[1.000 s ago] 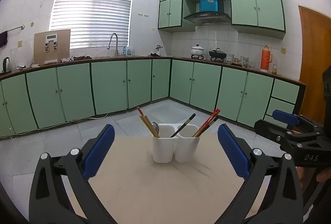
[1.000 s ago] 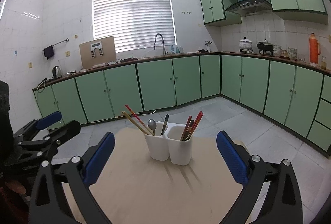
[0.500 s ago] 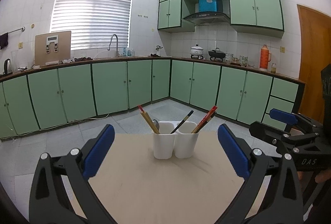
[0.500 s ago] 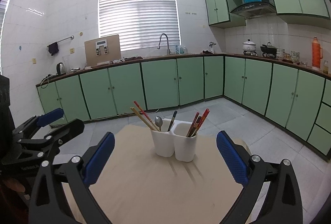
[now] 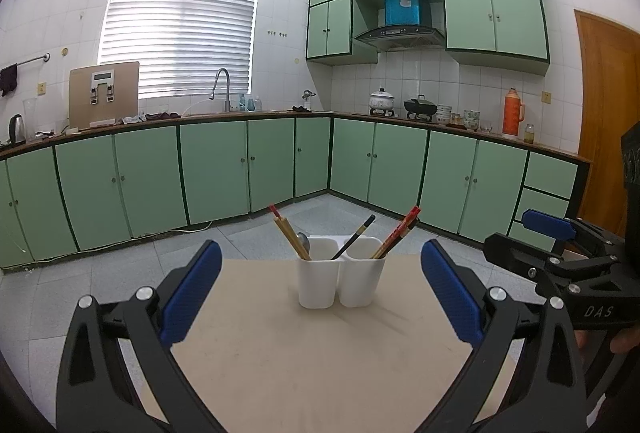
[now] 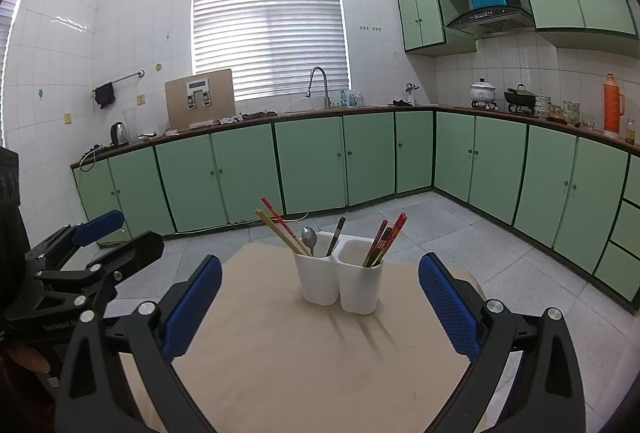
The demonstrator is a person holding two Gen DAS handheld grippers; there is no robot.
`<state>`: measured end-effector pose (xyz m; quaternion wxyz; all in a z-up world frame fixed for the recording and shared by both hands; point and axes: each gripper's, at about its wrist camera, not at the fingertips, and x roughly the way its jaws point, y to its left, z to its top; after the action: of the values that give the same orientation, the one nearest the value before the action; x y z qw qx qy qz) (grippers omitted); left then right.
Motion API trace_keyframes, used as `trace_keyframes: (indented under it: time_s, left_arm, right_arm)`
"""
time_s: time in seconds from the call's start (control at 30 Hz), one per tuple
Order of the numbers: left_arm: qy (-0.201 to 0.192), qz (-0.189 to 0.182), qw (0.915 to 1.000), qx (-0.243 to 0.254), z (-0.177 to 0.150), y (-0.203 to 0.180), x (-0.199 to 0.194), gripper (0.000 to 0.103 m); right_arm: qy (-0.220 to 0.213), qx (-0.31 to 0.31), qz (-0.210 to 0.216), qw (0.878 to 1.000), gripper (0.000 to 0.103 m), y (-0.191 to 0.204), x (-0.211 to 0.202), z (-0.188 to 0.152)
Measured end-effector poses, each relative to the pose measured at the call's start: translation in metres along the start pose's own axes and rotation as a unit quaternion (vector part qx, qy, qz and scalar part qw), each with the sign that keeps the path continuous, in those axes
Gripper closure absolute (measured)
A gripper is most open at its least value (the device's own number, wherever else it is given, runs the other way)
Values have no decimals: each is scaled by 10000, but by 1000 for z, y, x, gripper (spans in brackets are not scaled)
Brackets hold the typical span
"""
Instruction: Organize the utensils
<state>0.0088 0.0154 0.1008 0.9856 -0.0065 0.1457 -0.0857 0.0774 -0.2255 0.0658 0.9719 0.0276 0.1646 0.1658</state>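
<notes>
Both grippers hang back from the small table, spread wide and holding nothing: the left gripper and the right gripper each frame the white twin-cup holder from a little way off. The holder stands near the far middle of the tabletop; its left cup carries pale chopsticks, a spoon and one dark chopstick, its right cup the reddish chopsticks. If the sorting goes on, I'd say the odd dark stick is the one to move. Best come in high, pinch near its upper end, and draw it out along its own lean so the cup doesn't tip, perhaps with the other gripper steadying the holder
</notes>
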Motion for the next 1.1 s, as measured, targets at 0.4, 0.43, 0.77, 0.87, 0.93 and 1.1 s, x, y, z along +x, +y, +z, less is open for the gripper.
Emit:
trace_keyframes:
  time_s: [0.4,0.43,0.77,0.87,0.93,1.1]
  left_arm:
    - [4,-3,10000,8,1,0,1,6]
    - [5,-5,10000,7,1,0,1,6]
    - [8,-4,10000,15,1,0,1,6]
    - [13,-7,10000,9,1,0,1,6]
    - [7,-4,10000,9,1,1,1,6]
    - [7,8,10000,-3,1,4,2,6]
  right_arm:
    - [1,4,0,10000,6,0,0,0]
    - [2,2,0,10000,6,0,0,0]
    - [8,4,-2,10000,6,1,0,0]
    - [5,-2,0,10000,6,1,0,0]
    - [2,0,2,10000,6,1,0,0]
    - [2,1,0,10000,6,1,0,0]
